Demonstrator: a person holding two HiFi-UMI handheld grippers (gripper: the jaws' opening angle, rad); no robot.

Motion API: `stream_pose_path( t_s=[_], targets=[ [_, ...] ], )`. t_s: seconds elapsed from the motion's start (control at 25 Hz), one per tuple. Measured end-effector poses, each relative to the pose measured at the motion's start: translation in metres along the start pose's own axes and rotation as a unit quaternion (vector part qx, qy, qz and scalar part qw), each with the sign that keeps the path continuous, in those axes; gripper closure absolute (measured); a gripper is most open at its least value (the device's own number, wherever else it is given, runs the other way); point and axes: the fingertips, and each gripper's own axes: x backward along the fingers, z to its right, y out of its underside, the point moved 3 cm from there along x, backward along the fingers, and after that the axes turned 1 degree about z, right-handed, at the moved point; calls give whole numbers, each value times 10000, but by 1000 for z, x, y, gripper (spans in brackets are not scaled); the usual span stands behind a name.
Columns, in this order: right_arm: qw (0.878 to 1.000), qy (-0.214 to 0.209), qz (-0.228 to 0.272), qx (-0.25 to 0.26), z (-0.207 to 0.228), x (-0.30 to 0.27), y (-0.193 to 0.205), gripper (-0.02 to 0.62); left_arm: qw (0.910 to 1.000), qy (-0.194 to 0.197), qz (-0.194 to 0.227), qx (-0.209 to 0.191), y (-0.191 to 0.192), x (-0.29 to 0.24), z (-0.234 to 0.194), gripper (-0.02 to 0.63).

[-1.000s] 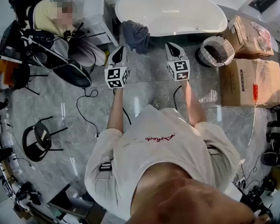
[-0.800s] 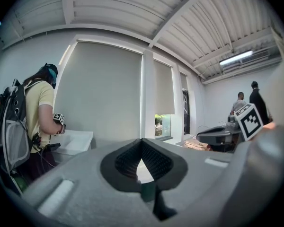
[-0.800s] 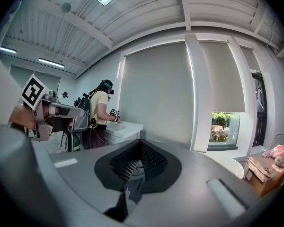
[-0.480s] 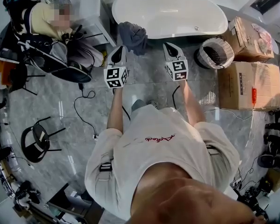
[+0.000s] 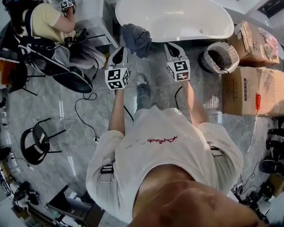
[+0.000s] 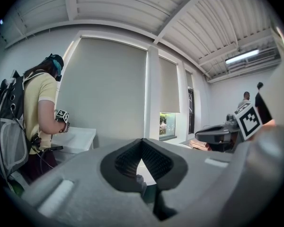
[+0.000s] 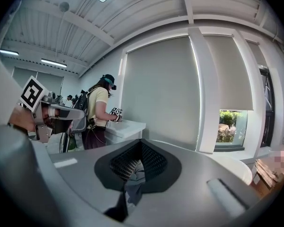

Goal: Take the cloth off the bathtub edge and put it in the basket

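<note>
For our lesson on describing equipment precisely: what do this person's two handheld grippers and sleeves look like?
The left gripper and right gripper are alike: a pointed grey shell with a dark inset on top and black ribbed pads inside. Each carries a white cube printed with black square markers. The person wears a white short-sleeved T-shirt with red script across the back.

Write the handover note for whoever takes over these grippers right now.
Left gripper: shut, empty, short of the cloth.
Right gripper: shut, empty, level with the left one.
Cloth: draped over the near edge of the bathtub, untouched.
Basket: on the floor, right of the tub.
Done: nothing yet.
Left: open the jaws, grip the cloth, lift it off, drop it in the basket.
</note>
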Motion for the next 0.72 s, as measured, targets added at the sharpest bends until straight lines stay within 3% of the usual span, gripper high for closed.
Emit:
stream_pose_path(
  t_s=[0.72],
  targets=[
    [10000, 15, -29, -2, 27, -104, -9, 589, 10000, -42, -53, -49, -1, -85, -69, 606]
  ],
)
